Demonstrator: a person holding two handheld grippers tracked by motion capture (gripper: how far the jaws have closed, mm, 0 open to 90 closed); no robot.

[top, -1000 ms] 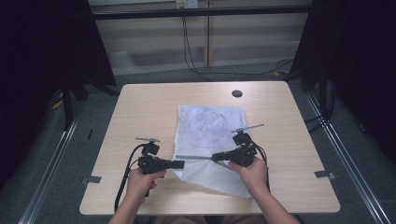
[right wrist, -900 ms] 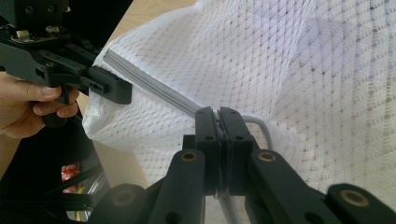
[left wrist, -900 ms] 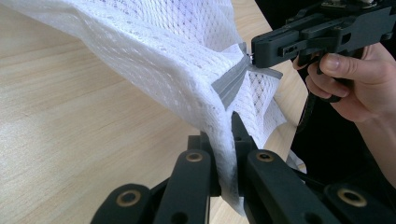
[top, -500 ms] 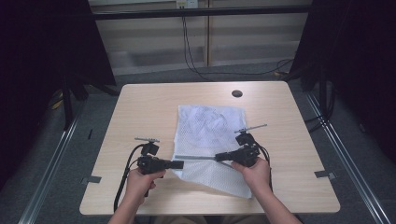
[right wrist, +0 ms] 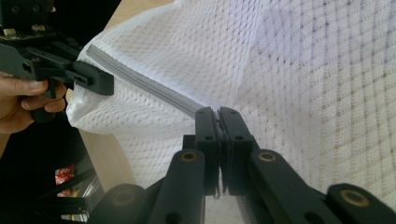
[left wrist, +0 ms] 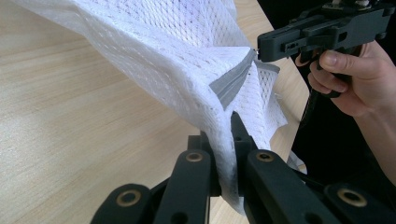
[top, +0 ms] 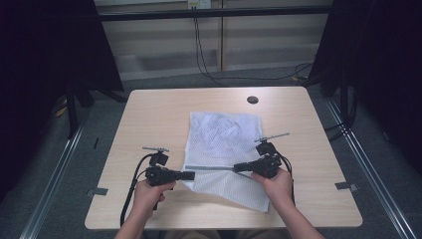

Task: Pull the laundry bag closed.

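Both tools clamp the white mesh zip-up laundry bag (top: 224, 149) on the pale wooden table (top: 149, 114): left gripper (top: 191, 175) at its corner, right gripper (top: 237, 168) now farther along the grey zipper (top: 209, 168), so the opening is widening.

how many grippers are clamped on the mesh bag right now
2. The left gripper pinches the near left end of the white mesh bag by its grey zipper; the right gripper is shut on the zipper's other end, which hangs taut between them above the table.

Left hand-held gripper (top: 191, 175) and right hand-held gripper (top: 238, 168), jaws clamped, level, tips facing each other.
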